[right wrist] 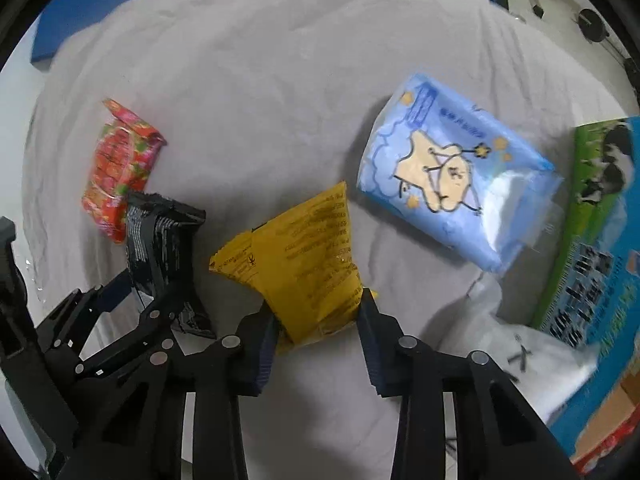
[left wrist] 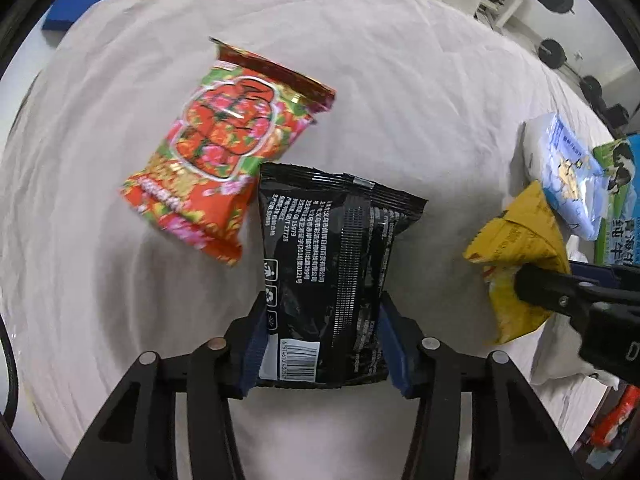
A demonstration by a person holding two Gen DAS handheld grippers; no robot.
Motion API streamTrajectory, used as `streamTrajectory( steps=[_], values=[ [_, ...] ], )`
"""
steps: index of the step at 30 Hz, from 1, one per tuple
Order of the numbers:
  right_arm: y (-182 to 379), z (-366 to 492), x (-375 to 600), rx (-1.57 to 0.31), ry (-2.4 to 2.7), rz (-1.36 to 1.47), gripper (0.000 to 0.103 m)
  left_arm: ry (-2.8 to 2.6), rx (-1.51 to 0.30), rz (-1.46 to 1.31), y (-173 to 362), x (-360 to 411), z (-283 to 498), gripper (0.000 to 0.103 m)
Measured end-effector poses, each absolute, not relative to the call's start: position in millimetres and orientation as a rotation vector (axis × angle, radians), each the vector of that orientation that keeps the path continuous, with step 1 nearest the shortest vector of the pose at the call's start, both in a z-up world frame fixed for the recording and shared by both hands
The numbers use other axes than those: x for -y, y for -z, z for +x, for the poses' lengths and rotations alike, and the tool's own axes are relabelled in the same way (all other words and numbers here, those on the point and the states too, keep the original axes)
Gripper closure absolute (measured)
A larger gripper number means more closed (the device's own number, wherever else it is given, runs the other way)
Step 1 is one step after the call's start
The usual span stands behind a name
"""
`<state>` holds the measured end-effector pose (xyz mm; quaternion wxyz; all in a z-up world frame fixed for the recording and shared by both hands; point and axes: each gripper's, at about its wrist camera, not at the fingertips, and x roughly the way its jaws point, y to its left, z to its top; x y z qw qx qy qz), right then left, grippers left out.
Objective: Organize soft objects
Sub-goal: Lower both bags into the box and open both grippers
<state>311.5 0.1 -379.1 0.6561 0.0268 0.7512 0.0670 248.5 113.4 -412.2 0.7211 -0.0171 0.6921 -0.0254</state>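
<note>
My left gripper (left wrist: 324, 320) is shut on a black packet (left wrist: 332, 264) and holds it over the white sheet; it also shows in the right wrist view (right wrist: 160, 240). A red flowered packet (left wrist: 224, 148) lies just beyond it, also visible in the right wrist view (right wrist: 120, 168). My right gripper (right wrist: 318, 316) is shut on a yellow packet (right wrist: 308, 256), which shows at the right of the left wrist view (left wrist: 516, 256). A light blue packet with a star cartoon (right wrist: 452, 184) lies on the sheet to the right, also in the left wrist view (left wrist: 568, 176).
A white sheet (left wrist: 400, 80) covers the surface. A green and blue carton (right wrist: 596, 232) stands at the right edge, with a white plastic bag (right wrist: 532, 360) before it. A blue mat (right wrist: 100, 0) lies at the far left. Dark weights (left wrist: 554, 54) sit on the floor beyond.
</note>
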Motion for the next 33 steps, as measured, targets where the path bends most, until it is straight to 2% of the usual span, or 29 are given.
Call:
streamTrajectory(
  steps=[6, 18, 26, 33],
  values=[
    [336, 291, 4, -1.606, -0.138, 0.029, 0.065, 0.018, -1.475, -0.090, 381, -124, 231, 0.055],
    [254, 221, 35, -1.462, -0.161, 0.086, 0.066, 0.038, -1.299, -0.180, 270, -125, 192, 0.055],
    [208, 185, 84, -1.375, -0.151, 0.160, 0.067, 0.153, -1.218, -0.136, 213, -74, 175, 0.055],
    [179, 165, 178, -1.318, -0.038, 0.235, 0.067, 0.298, -1.175, -0.095, 172, 1, 176, 0.055]
  ],
)
